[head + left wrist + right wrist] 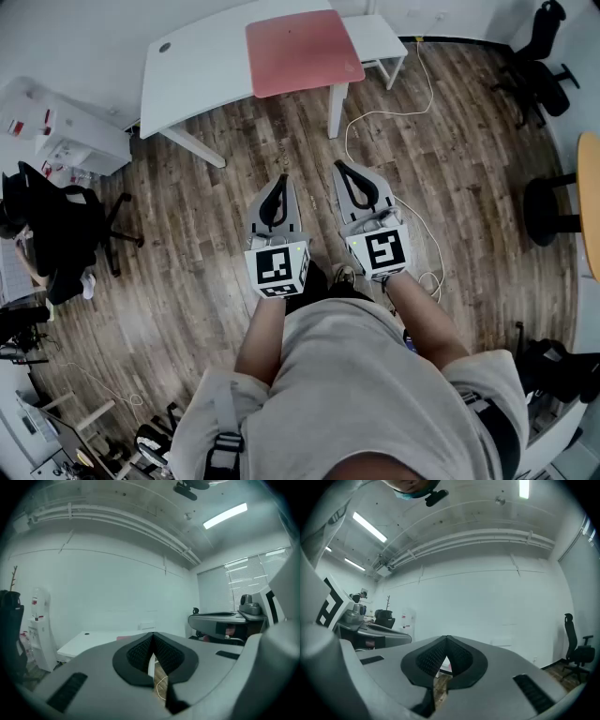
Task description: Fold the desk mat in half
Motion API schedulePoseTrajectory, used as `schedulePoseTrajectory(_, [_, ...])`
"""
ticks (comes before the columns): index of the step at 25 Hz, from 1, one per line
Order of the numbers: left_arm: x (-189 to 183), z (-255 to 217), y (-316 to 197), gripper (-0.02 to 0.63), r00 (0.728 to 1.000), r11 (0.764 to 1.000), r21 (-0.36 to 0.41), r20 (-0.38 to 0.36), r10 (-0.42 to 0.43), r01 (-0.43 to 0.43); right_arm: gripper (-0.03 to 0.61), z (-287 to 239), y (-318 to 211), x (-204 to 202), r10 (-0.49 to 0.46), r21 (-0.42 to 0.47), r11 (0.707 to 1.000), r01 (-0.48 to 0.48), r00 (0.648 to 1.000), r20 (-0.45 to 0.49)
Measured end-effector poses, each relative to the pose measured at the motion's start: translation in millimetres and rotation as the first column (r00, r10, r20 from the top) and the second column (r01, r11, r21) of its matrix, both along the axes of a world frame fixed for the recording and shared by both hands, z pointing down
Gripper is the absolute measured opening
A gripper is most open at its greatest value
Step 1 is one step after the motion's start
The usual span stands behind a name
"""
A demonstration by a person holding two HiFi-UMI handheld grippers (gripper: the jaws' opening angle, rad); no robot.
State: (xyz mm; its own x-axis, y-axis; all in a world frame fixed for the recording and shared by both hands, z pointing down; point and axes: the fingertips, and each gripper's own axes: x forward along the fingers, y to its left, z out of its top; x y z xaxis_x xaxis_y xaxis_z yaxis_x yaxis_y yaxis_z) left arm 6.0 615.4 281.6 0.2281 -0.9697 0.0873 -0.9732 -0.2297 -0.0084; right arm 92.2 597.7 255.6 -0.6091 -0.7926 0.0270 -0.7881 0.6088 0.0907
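A pink desk mat [302,52] lies flat on the right end of a white desk [202,70], far ahead of me across the wooden floor. Both grippers are held level in front of the person's body, well short of the desk. The left gripper [278,178] is shut with nothing in it, its tips meeting [152,633]. Beside it the right gripper [345,167] is also shut and empty, tips together [446,637]. A pink sliver of the mat [448,667] shows between the right gripper's black pads [461,658].
A small white side table [380,42] stands beside the desk's right end. A white cable [386,117] runs over the floor. Black office chairs stand at left [56,230] and far right [544,56]. A round stool [553,211] is at right.
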Motion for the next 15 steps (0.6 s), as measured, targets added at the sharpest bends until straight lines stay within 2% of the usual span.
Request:
schedulePoseTrajectory(4, [-19.7, 12.3, -14.0, 0.008, 0.999, 0.999, -0.020, 0.022, 0.034, -0.033, 0.040, 3.7, -11.7, -21.7, -0.006, 0.028, 1.000, 0.008, 0.999, -0.047])
schedulePoseTrajectory(6, [-29.7, 17.9, -22.6, 0.008, 0.999, 0.998, -0.034, 0.011, 0.047, -0.047, 0.041, 6.7, -16.5, -30.4, -0.016, 0.044, 0.999, 0.020, 0.996, -0.093])
schedulePoseTrajectory(10, [-52.8, 26.0, -46.7, 0.008, 0.996, 0.995, -0.058, -0.033, 0.078, -0.080, 0.041, 13.9, -35.8, -45.9, -0.025, 0.007, 1.000, 0.026, 0.992, -0.127])
schedulePoseTrajectory(15, [-71.6, 37.2, -66.1, 0.008, 0.993, 0.990, -0.078, -0.029, 0.115, -0.117, 0.041, 20.4, -58.3, -52.7, -0.008, -0.010, 1.000, 0.007, 0.986, -0.168])
